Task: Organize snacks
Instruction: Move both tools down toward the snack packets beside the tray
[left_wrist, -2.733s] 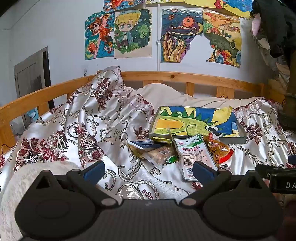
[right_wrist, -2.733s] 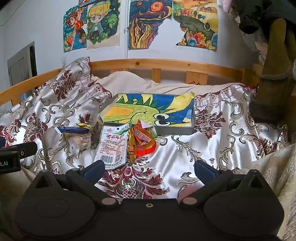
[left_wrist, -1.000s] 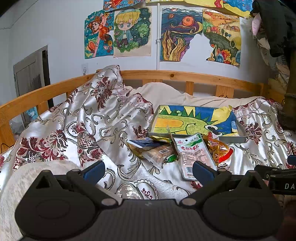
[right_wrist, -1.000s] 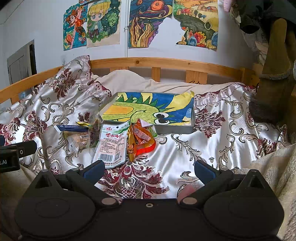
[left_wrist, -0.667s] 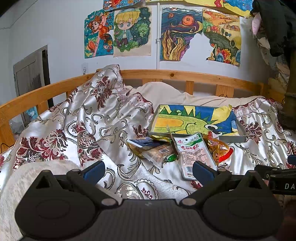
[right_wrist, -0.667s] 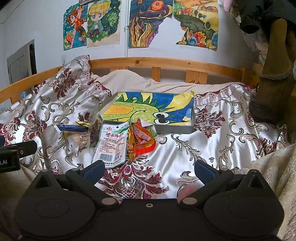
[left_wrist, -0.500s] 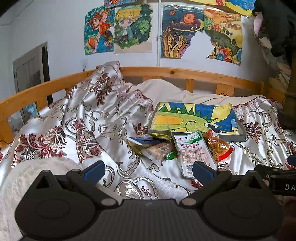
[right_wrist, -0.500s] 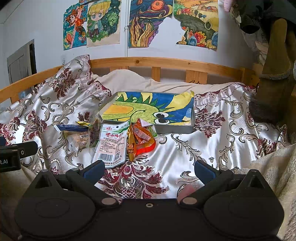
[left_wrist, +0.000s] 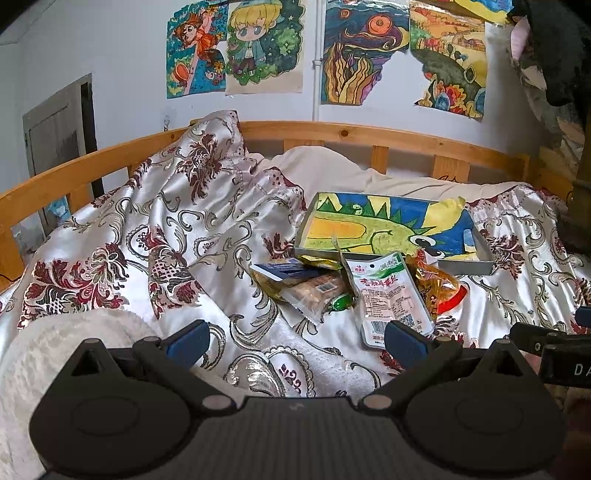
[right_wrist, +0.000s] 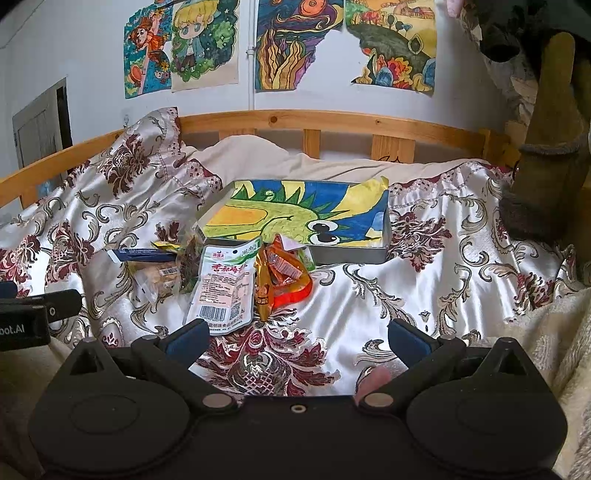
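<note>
A pile of snack packets lies on the patterned quilt in front of a flat tray (left_wrist: 466, 263) (right_wrist: 347, 254) lined with a green dragon drawing. The pile has a white and green pouch (left_wrist: 391, 297) (right_wrist: 225, 286), an orange wrapper (left_wrist: 437, 284) (right_wrist: 284, 275), a clear packet of biscuits (left_wrist: 314, 290) (right_wrist: 159, 275) and a dark blue packet (left_wrist: 284, 268) (right_wrist: 142, 253). My left gripper (left_wrist: 295, 338) is open and empty, held short of the pile. My right gripper (right_wrist: 297, 338) is open and empty, just right of the pile.
A wooden bed rail (left_wrist: 369, 134) (right_wrist: 332, 120) runs behind the quilt. A bunched fold of quilt (left_wrist: 207, 177) rises at the left. A fluffy white blanket (left_wrist: 55, 350) lies near left. Hanging clothes (right_wrist: 546, 140) are at the right. Drawings hang on the wall.
The left gripper has moved a little forward and tilted down towards the pile. The right gripper has barely moved. Both stay open.
</note>
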